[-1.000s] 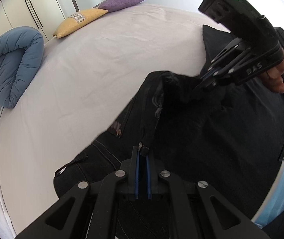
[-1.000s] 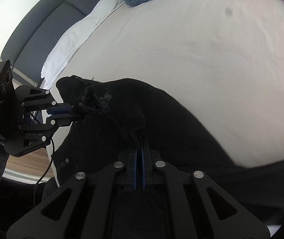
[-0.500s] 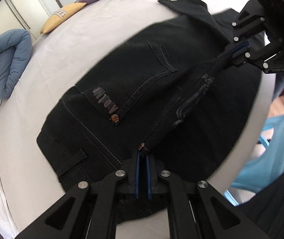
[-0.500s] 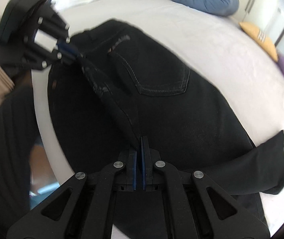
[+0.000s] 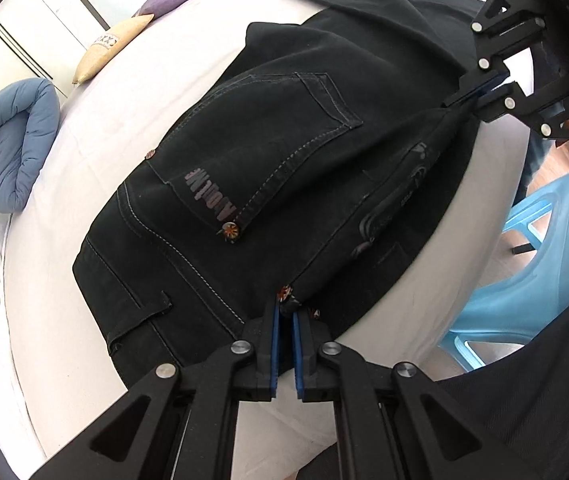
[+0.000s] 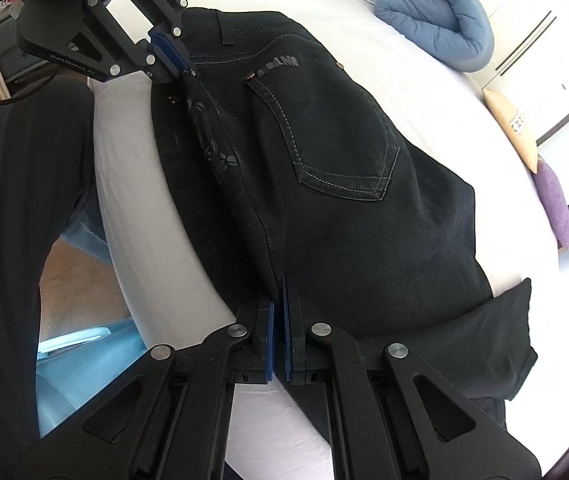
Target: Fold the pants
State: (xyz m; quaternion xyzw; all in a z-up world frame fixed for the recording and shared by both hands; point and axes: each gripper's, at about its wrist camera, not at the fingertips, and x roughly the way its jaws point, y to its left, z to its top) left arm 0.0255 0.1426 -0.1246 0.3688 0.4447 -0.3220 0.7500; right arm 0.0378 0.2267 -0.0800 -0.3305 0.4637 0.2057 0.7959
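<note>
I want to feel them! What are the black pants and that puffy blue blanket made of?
The black pants look like denim: a matte, sturdy weave with pale stitching round the back pocket and small coppery rivets. The puffy blue blanket looks like a soft quilted comforter, probably smooth fabric over fluffy filling, judging by its stitched, puffed ridges. I can't tell the exact fibres.

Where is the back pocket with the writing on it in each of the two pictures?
Left wrist view: the back pocket sits in the middle of the black pants, up and left of the left gripper.
Right wrist view: the same pocket is above the middle, above the right gripper.
Shared landmark: the blue duvet on the bed.
</note>
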